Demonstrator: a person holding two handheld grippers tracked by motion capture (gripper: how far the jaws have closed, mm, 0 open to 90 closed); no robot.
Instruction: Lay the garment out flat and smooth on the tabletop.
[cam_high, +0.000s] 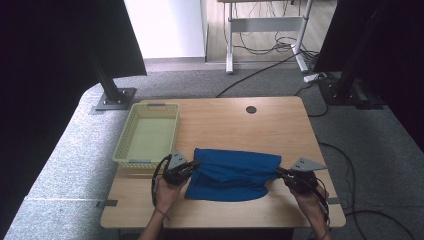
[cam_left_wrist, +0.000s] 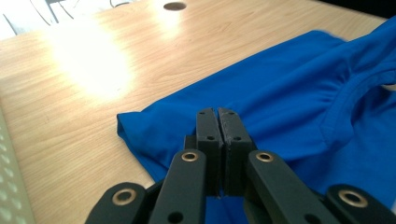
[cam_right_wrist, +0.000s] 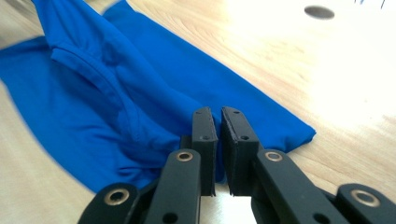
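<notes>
Beyond the cloth, a pale yellow basket (cam_high: 150, 134) sits on the far-left part of the wooden worktop (cam_high: 240, 125), its near rim just beside the left gripper (cam_high: 192, 165); a dark round hole (cam_high: 251, 109) marks the worktop's far edge, well apart from everything else. Past the worktop lie grey carpet, cables and the legs of another desk. Nothing lies between the two grippers except the garment itself.

The blue garment (cam_high: 232, 174) is spread across the near middle of the worktop, folded lengthwise with creases and a seam running through it. The left gripper holds its left end: in the left gripper view its jaws are pressed together, with only a hairline seam between them, and blue fabric (cam_left_wrist: 280, 98) lies right around and under their tips. The right gripper (cam_high: 281, 173) meets the garment's right end; in the right gripper view its jaws stand almost together with a narrow slit between them, over the fabric's edge (cam_right_wrist: 154, 107), though whether cloth is caught in that slit I cannot tell. A hand (cam_high: 167, 190) grips each tool from the near edge
</notes>
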